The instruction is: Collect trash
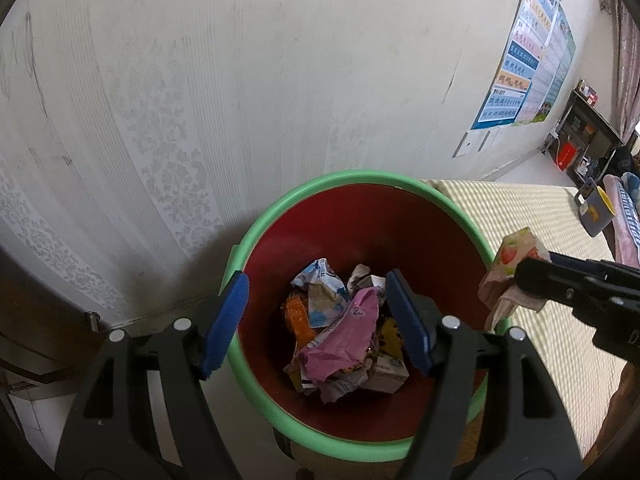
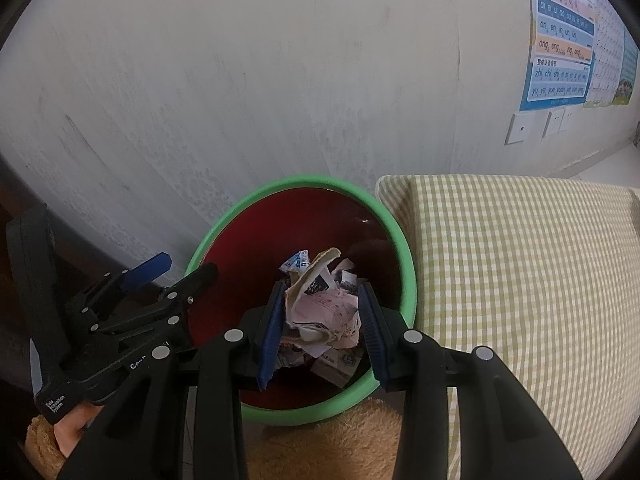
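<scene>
Left wrist view: left gripper (image 1: 316,322) released above green-rimmed red bin (image 1: 360,178) holding crumpled wrappers (image 1: 340,332) | Right wrist view: right gripper (image 2: 322,330) clenched around crumpled paper wad (image 2: 320,308) over the bin beside checked mattress (image 2: 520,280)

Bin (image 1: 276,216) against the wall (image 1: 240,80), crumpled wrappers (image 1: 340,336) inside; cushioned seat (image 2: 520,280) just right of it.

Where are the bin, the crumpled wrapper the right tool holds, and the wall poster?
green bin (image 1: 256,392), left wrist view, its near-left rim.
crumpled wrapper (image 2: 320,312), right wrist view, its pink middle.
wall poster (image 2: 560,60), right wrist view, its blue lettered band.
</scene>
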A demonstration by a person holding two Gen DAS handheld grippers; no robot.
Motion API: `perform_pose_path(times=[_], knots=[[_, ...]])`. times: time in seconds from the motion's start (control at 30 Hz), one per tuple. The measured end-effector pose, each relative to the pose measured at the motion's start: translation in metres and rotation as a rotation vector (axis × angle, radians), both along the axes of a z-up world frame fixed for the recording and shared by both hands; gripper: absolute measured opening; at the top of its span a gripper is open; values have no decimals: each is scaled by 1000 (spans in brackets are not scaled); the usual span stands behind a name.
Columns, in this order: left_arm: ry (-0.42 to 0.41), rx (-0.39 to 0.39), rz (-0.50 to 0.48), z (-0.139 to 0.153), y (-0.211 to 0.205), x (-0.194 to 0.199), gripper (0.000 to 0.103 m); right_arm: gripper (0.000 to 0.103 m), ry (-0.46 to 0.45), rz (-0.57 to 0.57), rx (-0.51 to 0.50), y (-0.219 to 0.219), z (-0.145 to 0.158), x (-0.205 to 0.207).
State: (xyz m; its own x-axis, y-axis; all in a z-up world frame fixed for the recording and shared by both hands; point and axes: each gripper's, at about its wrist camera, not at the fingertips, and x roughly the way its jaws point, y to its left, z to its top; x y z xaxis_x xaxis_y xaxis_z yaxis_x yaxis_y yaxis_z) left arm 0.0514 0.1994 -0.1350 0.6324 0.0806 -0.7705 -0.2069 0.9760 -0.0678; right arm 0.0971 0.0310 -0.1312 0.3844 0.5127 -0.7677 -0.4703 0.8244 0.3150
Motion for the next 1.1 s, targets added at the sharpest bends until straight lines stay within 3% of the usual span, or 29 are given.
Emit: perform_pose_path(times=[0.03, 0.1, 0.33, 0.5, 0.57, 0.63, 0.67, 0.77, 0.87, 0.97, 1.0, 1.1], knots=[[2, -2, 0, -1, 0, 0, 68, 37, 2, -1, -1, 0, 0, 0], [5, -1, 1, -2, 1, 0, 68, 50, 2, -7, 2, 1, 0, 1], [16, 5, 1, -5, 0, 1, 68, 53, 4, -24, 13, -4, 1, 0], [11, 22, -10, 0, -7, 0, 69, 60, -14, -69, 29, -21, 7, -5], [1, 30, -18, 6, -12, -1, 69, 73, -26, -102, 40, -32, 10, -8], [-14, 40, -29, 13, -18, -3, 70, 76, -49, -133, 56, -44, 15, -13], [-24, 46, -35, 17, -22, -4, 75, 78, -73, -150, 58, -52, 19, -17], [-97, 75, -52, 37, -39, -12, 91, 83, -159, -193, 53, -75, 35, -31], [-204, 89, -82, 63, -59, -23, 96, 83, -287, -254, 63, -104, 59, -51], [-331, 135, -113, 91, -85, -37, 98, 96, -437, -313, 86, -131, 84, -76], [-376, 164, -115, 100, -96, -42, 98, 96, -514, -347, 93, -145, 95, -89], [-508, 231, -89, 123, -127, -55, 98, 96, -609, -424, 75, -172, 111, -110]])
